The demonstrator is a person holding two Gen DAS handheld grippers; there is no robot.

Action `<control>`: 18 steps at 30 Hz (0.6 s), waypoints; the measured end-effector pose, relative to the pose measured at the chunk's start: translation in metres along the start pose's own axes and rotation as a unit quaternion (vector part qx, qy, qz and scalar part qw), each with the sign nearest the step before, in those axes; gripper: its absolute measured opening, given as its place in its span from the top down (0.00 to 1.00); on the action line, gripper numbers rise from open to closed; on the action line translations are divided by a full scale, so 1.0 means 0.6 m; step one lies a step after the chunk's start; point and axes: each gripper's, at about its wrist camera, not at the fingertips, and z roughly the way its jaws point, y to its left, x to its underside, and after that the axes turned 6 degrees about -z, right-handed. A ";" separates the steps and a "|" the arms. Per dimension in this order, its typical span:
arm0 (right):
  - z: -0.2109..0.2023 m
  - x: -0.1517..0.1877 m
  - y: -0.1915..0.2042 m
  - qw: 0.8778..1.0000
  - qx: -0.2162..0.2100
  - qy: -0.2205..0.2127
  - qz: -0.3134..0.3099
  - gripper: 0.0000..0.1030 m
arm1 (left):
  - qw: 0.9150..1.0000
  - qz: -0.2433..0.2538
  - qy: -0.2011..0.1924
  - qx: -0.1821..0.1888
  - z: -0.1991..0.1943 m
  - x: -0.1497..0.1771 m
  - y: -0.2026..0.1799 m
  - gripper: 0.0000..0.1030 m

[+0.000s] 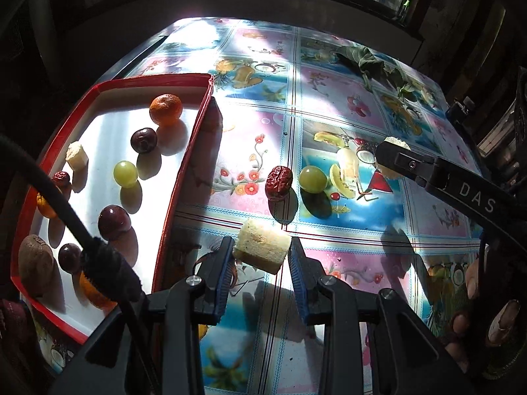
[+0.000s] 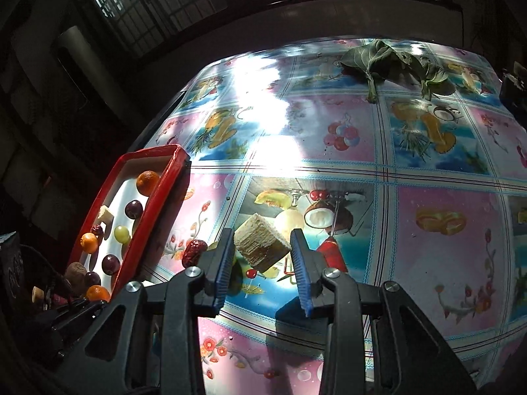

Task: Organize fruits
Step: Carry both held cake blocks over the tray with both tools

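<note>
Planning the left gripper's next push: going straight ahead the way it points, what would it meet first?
Left gripper already holds a pale banana chunk; beyond it, probably the wrinkled red date, though depth is unclear.

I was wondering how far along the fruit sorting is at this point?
Well under way. The red tray already holds oranges, dark plums, a green grape, a pale chunk and a kiwi. In hand: the left gripper and the right gripper each clamp a pale fruit chunk above the table. Left on the tablecloth: a red date and another green grape.
</note>
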 end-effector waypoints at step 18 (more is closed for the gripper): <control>-0.182 0.119 -0.002 0.997 -0.017 -0.057 0.053 0.65 | 0.997 0.006 -0.071 -0.038 -0.109 0.059 -0.035 0.69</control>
